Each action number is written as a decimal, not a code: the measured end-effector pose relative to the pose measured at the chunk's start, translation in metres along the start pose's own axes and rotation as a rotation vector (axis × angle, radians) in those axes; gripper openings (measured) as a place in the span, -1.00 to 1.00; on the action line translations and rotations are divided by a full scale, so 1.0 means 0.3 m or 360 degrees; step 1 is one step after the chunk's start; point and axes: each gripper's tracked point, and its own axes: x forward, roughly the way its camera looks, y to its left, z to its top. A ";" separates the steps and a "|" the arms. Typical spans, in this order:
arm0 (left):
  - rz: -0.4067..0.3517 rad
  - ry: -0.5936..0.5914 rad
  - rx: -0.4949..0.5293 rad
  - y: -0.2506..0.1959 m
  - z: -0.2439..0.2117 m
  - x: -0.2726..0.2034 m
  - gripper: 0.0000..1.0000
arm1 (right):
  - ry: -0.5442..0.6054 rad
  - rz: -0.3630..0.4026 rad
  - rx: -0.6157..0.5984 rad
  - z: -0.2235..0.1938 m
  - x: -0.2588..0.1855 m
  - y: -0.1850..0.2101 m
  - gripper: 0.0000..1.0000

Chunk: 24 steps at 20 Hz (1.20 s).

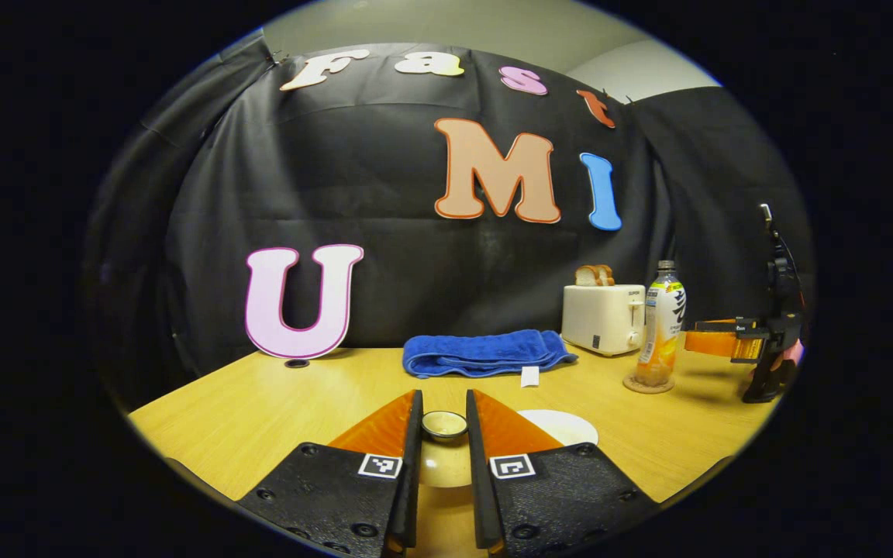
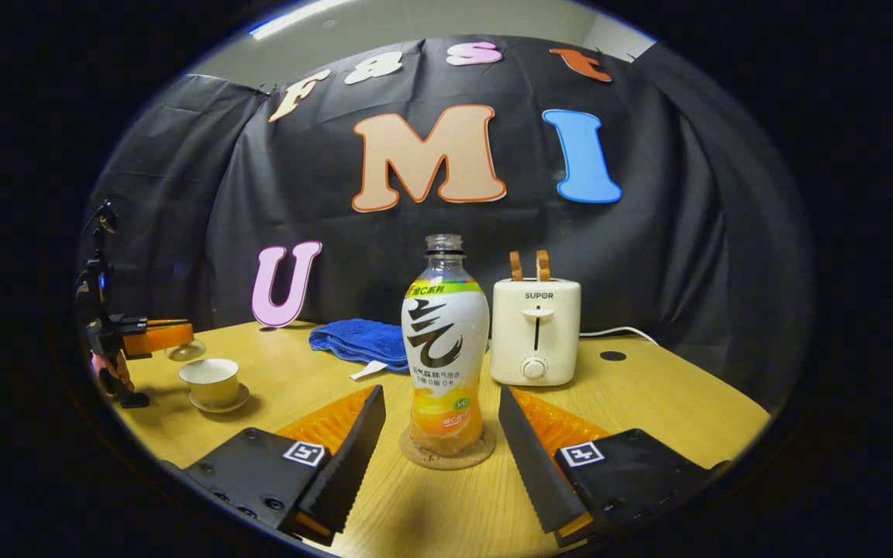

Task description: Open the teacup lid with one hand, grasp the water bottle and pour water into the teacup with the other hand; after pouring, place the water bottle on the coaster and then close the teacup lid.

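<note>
In the left gripper view, the left gripper (image 1: pixel 444 434) has its two fingers clenched on the knob of the lid (image 1: pixel 444 425), one finger on each side. The lid hangs between them, and the right gripper view shows it lifted clear, just above the cup (image 2: pixel 212 381), which stands open on its saucer (image 2: pixel 219 403). The saucer's pale rim (image 1: pixel 567 425) peeks out past the left gripper's finger, on the table (image 1: pixel 260 411).

In the right gripper view, the right gripper (image 2: pixel 441 422) is spread wide and grasps nothing. The bottle (image 2: pixel 445 349) stands upright between its fingers, touching neither, with a gap on both sides. The bottle has no cap, holds a little orange liquid at the bottom, and sits on the round cork coaster (image 2: pixel 446 456).

Seen from the left gripper view, the right gripper sits just beside the bottle at the table's far right, level with its lower half.

Behind the bottle lies a folded blue towel (image 2: pixel 360 341), and next to it a white toaster (image 2: pixel 536 332) with two slices of bread (image 2: pixel 530 265) standing in its slots, near the black cloth wall
</note>
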 end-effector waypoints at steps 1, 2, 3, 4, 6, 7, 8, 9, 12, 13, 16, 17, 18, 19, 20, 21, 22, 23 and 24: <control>-0.0022 0.0002 0.0002 -0.012 -0.002 0.014 -0.47 | -0.0021 -0.0017 0.0002 0.007 -0.014 -0.004 0.87; -0.0045 0.0000 -0.0001 -0.024 -0.003 0.014 -0.50 | -0.0042 -0.0038 0.0007 0.014 -0.026 -0.010 0.87; -0.0065 0.0001 -0.0001 -0.036 -0.003 0.020 -0.49 | -0.0062 -0.0052 0.0008 0.022 -0.040 -0.016 0.87; -0.0093 0.0001 -0.0003 -0.051 -0.002 0.022 -0.50 | -0.0073 -0.0068 0.0005 0.026 -0.050 -0.019 0.92; -0.0156 0.0001 -0.0003 -0.083 -0.003 0.031 -0.50 | -0.0074 -0.0093 0.0007 0.025 -0.075 -0.026 0.86; -0.0184 0.0002 -0.0003 -0.096 -0.003 0.035 -0.50 | -0.0073 -0.0109 0.0008 0.026 -0.087 -0.032 0.92; -0.0206 0.0002 -0.0005 -0.105 -0.003 0.038 -0.49 | -0.0075 -0.0125 0.0008 0.026 -0.099 -0.036 0.87; -0.0228 0.0004 -0.0003 -0.118 -0.004 0.039 -0.50 | -0.0078 -0.0147 0.0009 0.030 -0.107 -0.043 0.92; -0.0290 0.0008 -0.0007 -0.152 -0.003 0.046 -0.50 | -0.0084 -0.0192 0.0010 0.032 -0.134 -0.055 0.80; -0.0308 0.0015 0.0000 -0.163 -0.006 0.048 -0.50 | -0.0084 -0.0194 0.0010 0.032 -0.137 -0.051 0.85; -0.0355 0.0014 -0.0003 -0.188 -0.001 0.050 -0.50 | -0.0083 -0.0205 0.0010 0.035 -0.142 -0.056 0.86; -0.0378 0.0024 0.0005 -0.200 -0.007 0.052 -0.49 | -0.0082 -0.0206 0.0010 0.034 -0.142 -0.056 0.86; -0.0402 0.0035 0.0014 -0.211 -0.012 0.053 -0.51 | -0.0083 -0.0206 0.0010 0.034 -0.141 -0.057 0.86; -0.0430 0.0054 0.0024 -0.222 -0.018 0.054 -0.49 | -0.0081 -0.0206 0.0010 0.033 -0.141 -0.057 0.86; -0.0453 0.0076 0.0038 -0.232 -0.024 0.055 -0.50 | -0.0083 -0.0208 0.0010 0.036 -0.142 -0.058 0.86; -0.0470 0.0098 0.0051 -0.240 -0.030 0.055 -0.50 | -0.0082 -0.0207 0.0010 0.037 -0.146 -0.056 0.80; -0.0473 0.0116 0.0059 -0.239 -0.035 0.053 -0.50 | -0.0082 -0.0206 0.0010 0.037 -0.148 -0.056 0.85; -0.0475 0.0128 0.0065 -0.236 -0.037 0.048 -0.49 | -0.0083 -0.0205 0.0010 0.034 -0.148 -0.058 0.92; -0.0476 0.0127 0.0062 -0.236 -0.036 0.047 -0.49 | -0.0083 -0.0205 0.0010 0.038 -0.149 -0.058 0.92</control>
